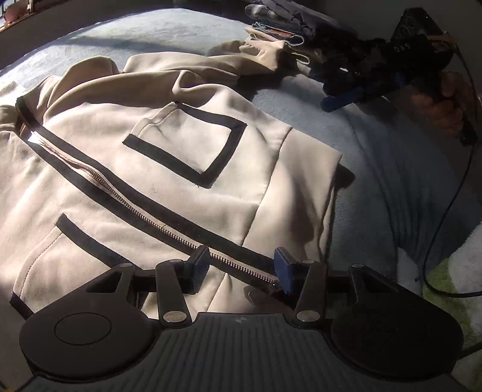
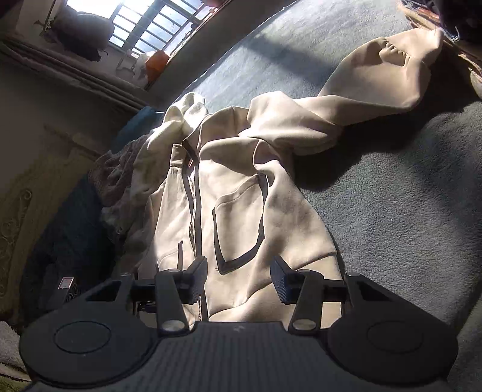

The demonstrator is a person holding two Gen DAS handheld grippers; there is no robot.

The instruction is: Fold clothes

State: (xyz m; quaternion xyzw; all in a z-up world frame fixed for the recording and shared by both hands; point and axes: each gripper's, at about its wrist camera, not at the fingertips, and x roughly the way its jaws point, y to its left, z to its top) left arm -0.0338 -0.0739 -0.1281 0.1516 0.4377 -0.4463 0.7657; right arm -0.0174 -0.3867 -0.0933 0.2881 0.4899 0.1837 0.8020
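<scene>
A beige zip-up hooded jacket point(image 1: 168, 144) with dark trim lies front up on a grey-blue blanket point(image 1: 391, 181). Its zipper point(image 1: 144, 217) is closed and a dark-edged pocket point(image 1: 192, 144) faces up. My left gripper point(image 1: 241, 268) hovers open over the bottom end of the zipper, with nothing between its fingers. In the right wrist view the same jacket point(image 2: 241, 211) stretches away from me, with one sleeve point(image 2: 376, 87) flung out to the upper right. My right gripper point(image 2: 238, 279) is open above the hem and holds nothing. A person's hand point(image 1: 436, 111) holds it at the upper right of the left wrist view.
A pile of folded clothes point(image 1: 280, 21) sits beyond the sleeve cuff. A black cable point(image 1: 446, 211) hangs at the right over a green rug point(image 1: 446, 280). Crumpled clothes point(image 2: 117, 172) and dark blue fabric point(image 2: 69, 235) lie left of the jacket. A barred window point(image 2: 156, 24) is behind.
</scene>
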